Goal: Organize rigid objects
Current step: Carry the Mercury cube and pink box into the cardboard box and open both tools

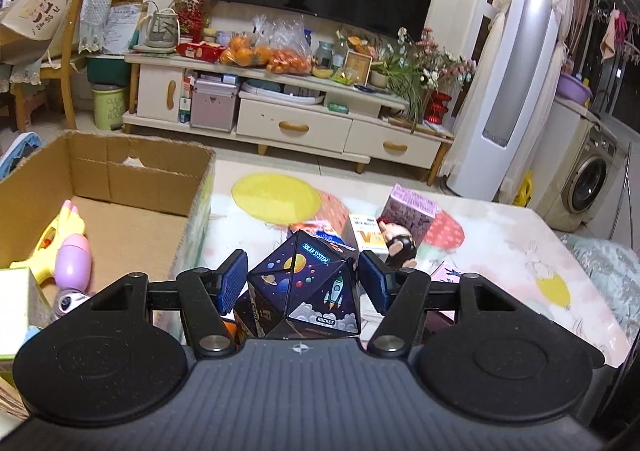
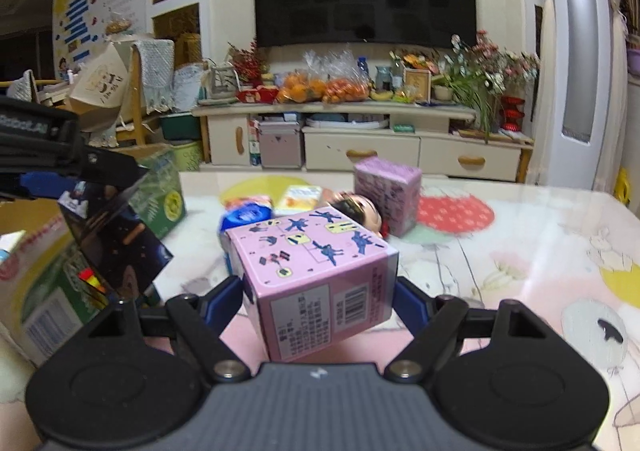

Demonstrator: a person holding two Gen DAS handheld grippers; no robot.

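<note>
Beside the cardboard box (image 1: 120, 187), left gripper (image 1: 304, 283) clamps the space-print puzzle cube (image 1: 308, 287), lifted off the table (image 1: 520, 251); right gripper (image 2: 320, 299) pinches the pink carton (image 2: 316, 275). Next, I'd say: swing left, drop both inside.

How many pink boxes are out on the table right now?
2. One pink box sits tilted between the right tool's fingers. The other pink box stands farther back on the table, beside the doll. Others may be hidden behind clutter.
</note>
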